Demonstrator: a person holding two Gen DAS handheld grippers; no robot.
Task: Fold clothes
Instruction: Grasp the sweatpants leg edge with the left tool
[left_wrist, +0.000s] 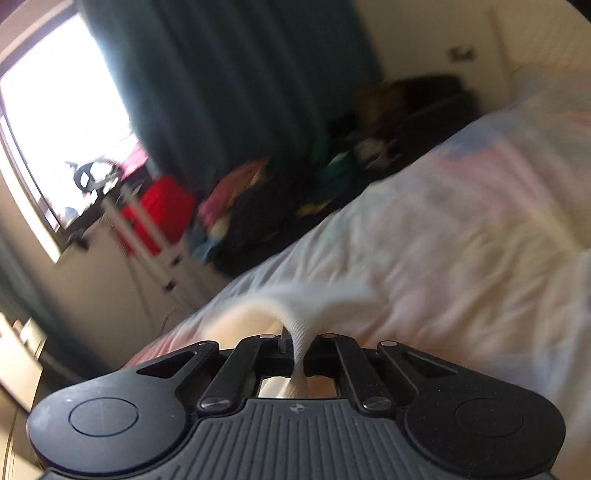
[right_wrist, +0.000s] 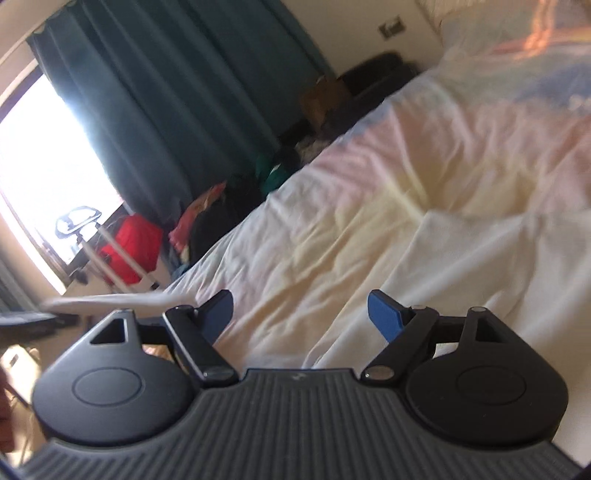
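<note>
My left gripper is shut on a fold of a white ribbed garment, which rises out of the jaws and trails over the bed; the view is blurred. In the right wrist view the white garment lies spread on the bed at the right, and a strip of it stretches out to the left. My right gripper is open and empty above the bed, its blue pads wide apart.
The bed has a pale pastel cover. A pile of dark and coloured clothes lies beside it under dark green curtains. A red box and a bright window are at the left.
</note>
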